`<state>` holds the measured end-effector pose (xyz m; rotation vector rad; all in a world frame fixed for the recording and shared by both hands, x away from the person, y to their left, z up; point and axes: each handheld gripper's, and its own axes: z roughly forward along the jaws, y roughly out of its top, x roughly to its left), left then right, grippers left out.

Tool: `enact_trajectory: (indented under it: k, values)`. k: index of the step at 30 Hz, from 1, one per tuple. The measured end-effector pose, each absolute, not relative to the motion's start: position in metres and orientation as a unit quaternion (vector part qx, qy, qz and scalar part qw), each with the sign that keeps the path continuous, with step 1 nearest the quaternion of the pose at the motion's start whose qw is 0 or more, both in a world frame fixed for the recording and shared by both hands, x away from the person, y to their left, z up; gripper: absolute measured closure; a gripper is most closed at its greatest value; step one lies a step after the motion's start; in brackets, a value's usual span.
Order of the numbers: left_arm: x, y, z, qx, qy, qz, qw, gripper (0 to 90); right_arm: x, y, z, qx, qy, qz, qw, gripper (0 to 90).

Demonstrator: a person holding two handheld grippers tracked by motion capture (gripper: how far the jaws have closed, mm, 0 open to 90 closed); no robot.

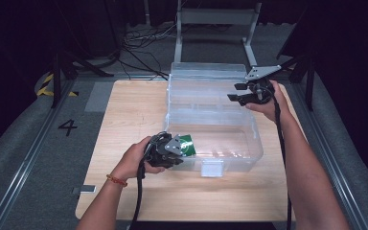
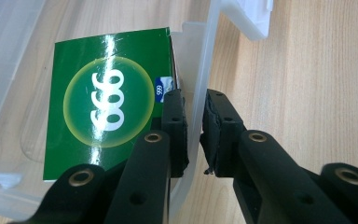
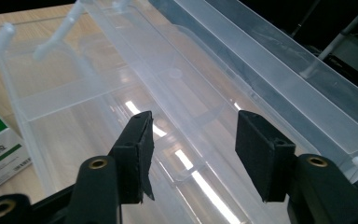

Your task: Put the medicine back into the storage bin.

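A dark studio surrounds a pale wood-grain bench [image 1: 134, 120], with black cables on the grey floor [image 1: 143, 40] beyond it and a black "4" [image 1: 67, 126] marked on the floor at the left. On the bench stands a clear plastic storage box [image 1: 249, 143] with its lid [image 1: 206, 69] open at the far side and a white latch [image 1: 212, 168] on its near wall. Inside, at the near left corner, lies a green carton [image 2: 107, 100] printed with a white number, three digits that read "999" or "666" depending on which way up it is taken, in a pale circle; a small blue "999" badge [image 2: 159, 88] sits at its edge, and the finer print on its white side, seen in the right gripper view, is too small to read. The carton's near end is hidden behind the left claw [image 2: 195, 135], whose two pads sit close together on either side of the box's thin left wall, one inside by the carton, one outside; whether they actually pinch the wall is hard to tell. The right claw [image 3: 193, 156] hangs over the box's far right rim with its jaws well apart, holding nothing. The person's forearms are cut off at the bottom edge, with a red-orange bracelet [image 1: 116, 180] on the left wrist.
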<state>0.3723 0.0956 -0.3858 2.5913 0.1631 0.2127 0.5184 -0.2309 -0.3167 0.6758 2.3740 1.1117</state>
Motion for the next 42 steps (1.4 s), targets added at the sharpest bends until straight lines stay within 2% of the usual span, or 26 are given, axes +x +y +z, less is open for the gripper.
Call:
enact_trajectory:
  k: [8,19,23,33,37,42]
  values:
    - [0.37,0.096,-0.383,0.962,0.059,0.078,0.256,79.7,0.532,-0.227,-0.323,0.241,0.87,0.378,0.205,51.0]
    - [0.37,0.096,-0.385,0.959,0.066,0.077,0.265,79.6,0.547,-0.222,-0.329,0.216,0.892,0.359,0.168,68.2]
    - [0.371,0.098,-0.386,0.957,0.07,0.074,0.271,79.4,0.548,-0.218,-0.327,0.19,0.904,0.344,0.169,74.3]
    - [0.371,0.097,-0.392,0.952,0.102,0.06,0.281,78.9,0.546,-0.214,-0.324,0.164,0.916,0.32,0.181,79.9]
    - [0.368,0.093,-0.395,0.954,0.11,0.075,0.268,79.4,0.546,-0.212,-0.321,0.153,0.921,0.312,0.176,81.4]
    - [0.369,0.095,-0.395,0.954,0.113,0.067,0.269,78.9,0.546,-0.211,-0.316,0.122,0.935,0.289,0.167,84.1]
